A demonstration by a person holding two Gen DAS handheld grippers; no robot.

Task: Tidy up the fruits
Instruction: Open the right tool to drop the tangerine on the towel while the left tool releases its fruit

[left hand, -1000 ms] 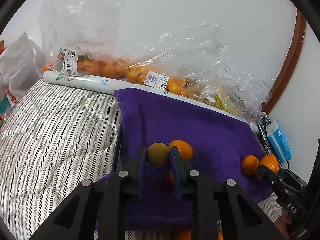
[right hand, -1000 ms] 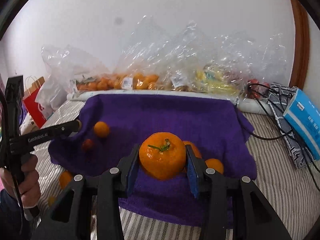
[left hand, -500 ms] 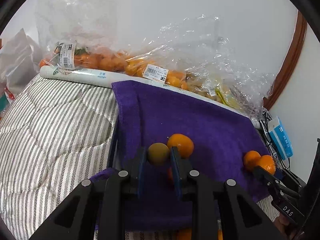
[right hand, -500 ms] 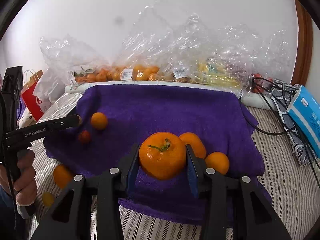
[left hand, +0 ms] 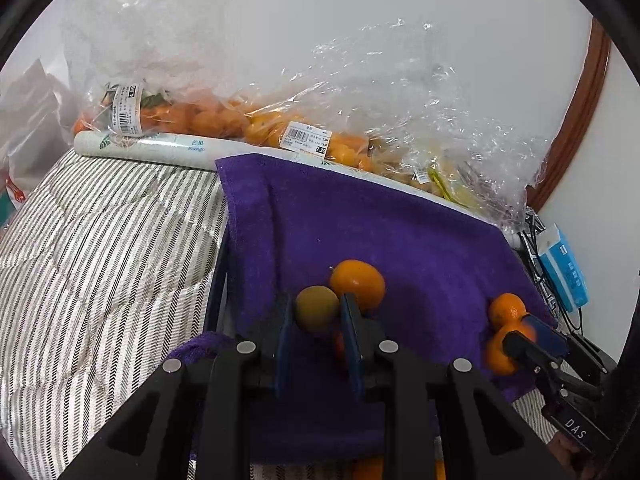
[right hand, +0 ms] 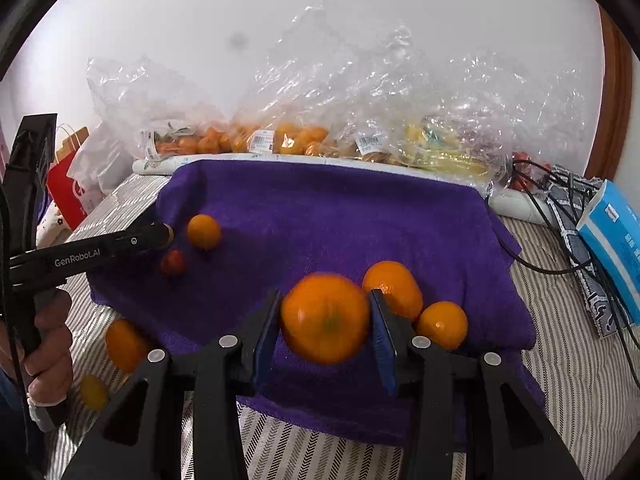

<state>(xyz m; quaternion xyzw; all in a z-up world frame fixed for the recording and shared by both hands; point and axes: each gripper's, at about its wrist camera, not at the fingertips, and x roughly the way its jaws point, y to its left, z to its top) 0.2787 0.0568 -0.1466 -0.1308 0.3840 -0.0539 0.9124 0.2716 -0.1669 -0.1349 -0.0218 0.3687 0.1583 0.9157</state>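
Left gripper [left hand: 316,316] clamped on small round olive-green fruit [left hand: 317,308] above purple terry towel [left hand: 400,240]; right gripper [right hand: 325,328] parted around blurred large orange mandarin [right hand: 325,318], grip uncertain.

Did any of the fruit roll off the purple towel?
Yes. An orange and a smaller yellow fruit lie on the striped quilt, off the purple towel's near left edge, while the other loose fruit sits on it.

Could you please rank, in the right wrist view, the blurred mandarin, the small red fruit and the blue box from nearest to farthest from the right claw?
1. Blurred mandarin: between the fingers of the right claw, over the purple towel.
2. Small red fruit: on the towel's left part, near the left claw.
3. Blue box: off the towel, far right.
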